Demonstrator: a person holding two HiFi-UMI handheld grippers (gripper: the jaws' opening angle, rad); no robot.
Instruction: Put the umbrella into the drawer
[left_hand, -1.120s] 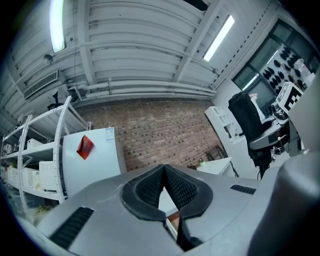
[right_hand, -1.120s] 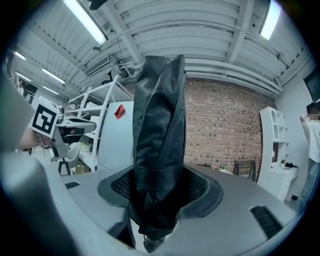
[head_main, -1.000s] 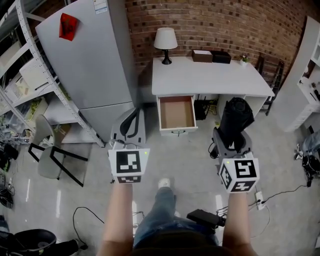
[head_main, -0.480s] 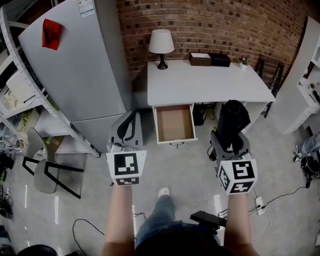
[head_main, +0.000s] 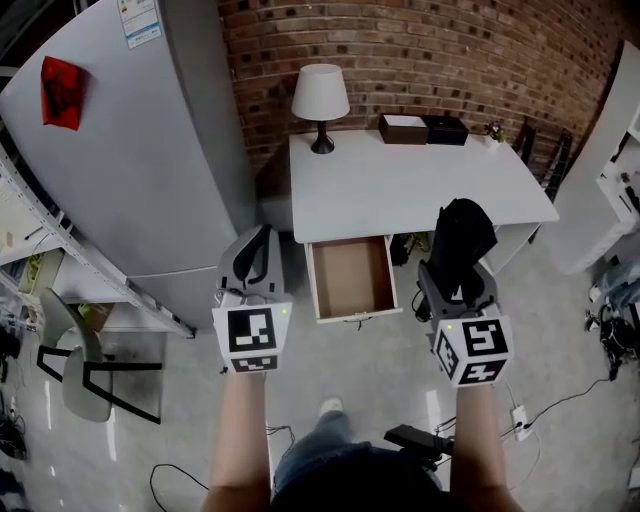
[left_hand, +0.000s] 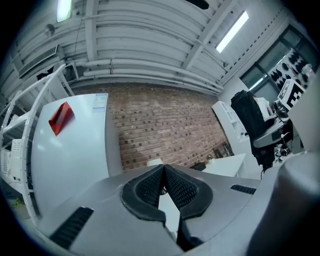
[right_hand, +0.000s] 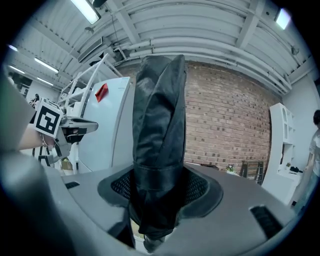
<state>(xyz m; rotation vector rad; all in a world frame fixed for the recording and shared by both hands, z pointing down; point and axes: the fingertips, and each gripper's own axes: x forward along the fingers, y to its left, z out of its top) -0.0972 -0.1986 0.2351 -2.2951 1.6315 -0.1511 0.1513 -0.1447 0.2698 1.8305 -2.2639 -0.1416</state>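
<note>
Clamped upright in right gripper (head_main: 455, 290): folded black umbrella (head_main: 462, 235), just right of open desk drawer (head_main: 350, 280); left gripper (head_main: 252, 262) jaws together on nothing, left of drawer

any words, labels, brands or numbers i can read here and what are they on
No text here can be read.
fridge label: printed, but too small to read.
red sheet on the fridge door: dark marks, too blurred to read.
left cube and right cube: black-and-white square patterns only, no letters or numbers.
Nothing else shows any print.
</note>
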